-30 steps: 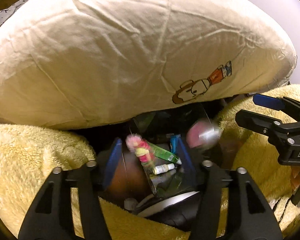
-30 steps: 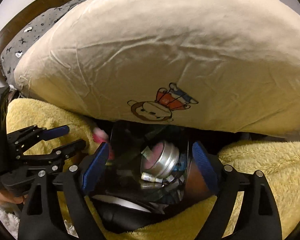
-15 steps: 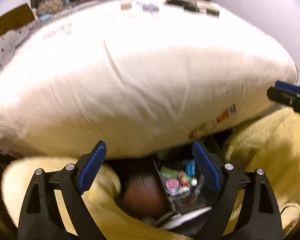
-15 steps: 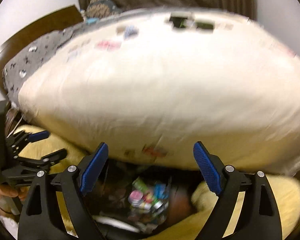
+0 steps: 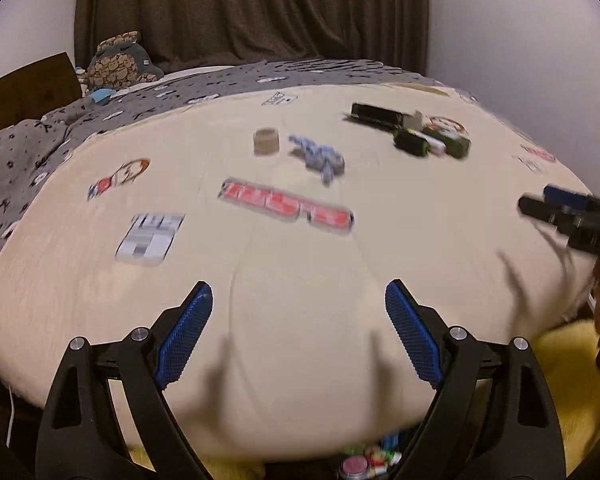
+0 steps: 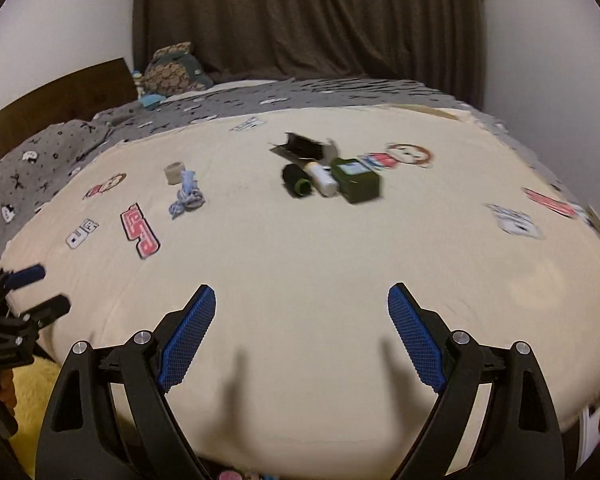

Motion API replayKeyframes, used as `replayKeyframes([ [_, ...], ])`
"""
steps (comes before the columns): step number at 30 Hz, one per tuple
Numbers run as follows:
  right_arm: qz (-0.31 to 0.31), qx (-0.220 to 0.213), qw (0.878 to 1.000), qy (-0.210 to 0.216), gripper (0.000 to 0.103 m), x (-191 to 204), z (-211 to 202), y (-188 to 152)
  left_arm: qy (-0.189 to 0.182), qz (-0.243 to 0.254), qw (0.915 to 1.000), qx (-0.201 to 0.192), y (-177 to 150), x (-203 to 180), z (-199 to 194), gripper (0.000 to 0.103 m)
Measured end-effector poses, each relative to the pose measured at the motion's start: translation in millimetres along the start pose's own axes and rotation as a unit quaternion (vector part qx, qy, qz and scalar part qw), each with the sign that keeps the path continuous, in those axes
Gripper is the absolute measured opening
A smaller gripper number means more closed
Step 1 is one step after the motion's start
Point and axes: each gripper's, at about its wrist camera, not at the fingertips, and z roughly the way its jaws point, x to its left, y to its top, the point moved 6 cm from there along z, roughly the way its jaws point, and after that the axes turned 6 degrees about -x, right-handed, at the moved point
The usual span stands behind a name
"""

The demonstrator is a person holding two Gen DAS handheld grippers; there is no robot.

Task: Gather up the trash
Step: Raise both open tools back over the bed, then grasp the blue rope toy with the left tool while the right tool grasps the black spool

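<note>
1. The left gripper (image 5: 298, 336) is seen spread apart, nothing between its jaws, having just widened
2. The right gripper (image 6: 300, 338) is likewise held apart, empty
3. Trash — a green box (image 6: 356, 180), a black roll (image 6: 296, 181) — is seen on the bed (image 6: 300, 264), well ahead of it

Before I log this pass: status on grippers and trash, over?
Left gripper jaws just opened, empty; right gripper open, empty. Trash on cream cover: green box, white tube, black cylinder. Path clear.

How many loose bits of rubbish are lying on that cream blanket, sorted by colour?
Dark green or black: 3, open black carton, dark round spool, dark green box
White: 1, white tube
Tan: 1, tan tape roll
Blue-white: 1, crumpled blue-white wrapper
Total: 6
</note>
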Motion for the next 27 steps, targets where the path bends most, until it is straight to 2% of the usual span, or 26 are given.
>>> replayKeyframes([
  [4,-0.022,0.021,1.000,-0.005,0.079,8,34,7,0.006,-0.004,1.0000,-0.007,30,-2,35,0.083],
  [6,-0.021,0.026,0.999,-0.002,0.079,8,50,11,0.005,-0.008,0.9999,-0.003,44,-3,56,0.083],
  [10,-0.019,0.037,0.999,0.002,0.071,7,70,17,0.003,0.000,0.9999,0.013,64,-10,99,0.083],
  [16,0.021,0.057,0.998,0.031,0.066,-1,95,26,-0.006,-0.015,0.9988,0.045,77,-12,149,0.066],
  [17,0.025,0.059,0.997,0.034,0.062,-1,100,28,-0.013,-0.021,0.9983,0.052,78,-13,156,0.063],
  [19,0.026,0.064,0.997,0.041,0.057,0,107,31,-0.025,-0.024,0.9977,0.059,79,-15,164,0.051],
  [20,0.026,0.066,0.996,0.048,0.056,2,111,34,-0.026,-0.018,0.9977,0.060,80,-18,166,0.037],
  [22,0.026,0.072,0.996,0.053,0.055,4,119,38,-0.019,-0.009,0.9981,0.059,82,-19,167,0.035],
  [27,0.021,0.090,0.995,0.035,0.054,2,144,49,-0.012,0.000,0.9982,0.058,80,-14,165,0.029],
])
